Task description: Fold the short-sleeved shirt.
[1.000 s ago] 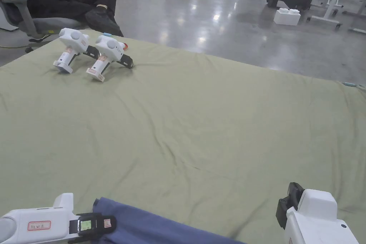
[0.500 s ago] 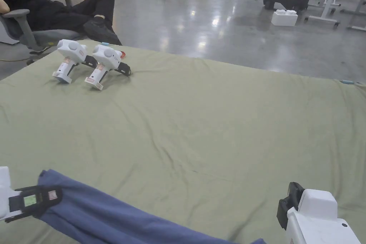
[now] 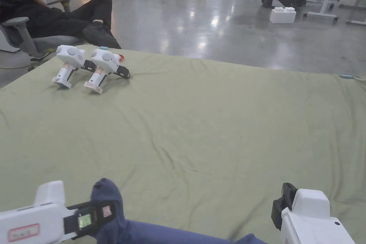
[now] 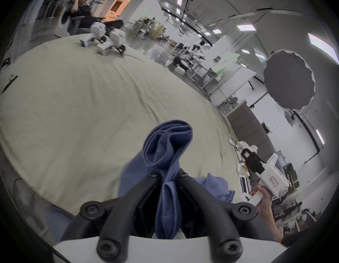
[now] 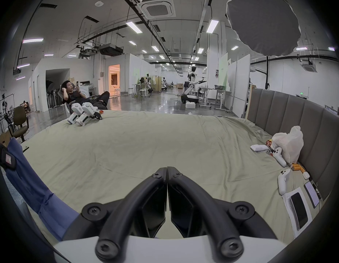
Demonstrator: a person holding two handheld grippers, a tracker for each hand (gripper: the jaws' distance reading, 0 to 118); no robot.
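Head view looks down across the green sheet; both gripper views skim it low, facing the same far edge.

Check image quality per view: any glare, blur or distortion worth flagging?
Head view: ceiling-light glare on the floor, otherwise sharp. Left gripper view: strong fisheye curve, spare grippers blurred. Right gripper view: fisheye bend, dark vignette, green sheet evenly lit.

The blue shirt is looking like soft matt knit cloth. The green sheet is showing creased matt fabric. The floor is gleaming, perhaps polished concrete. The spare grippers are showing smooth white plastic.
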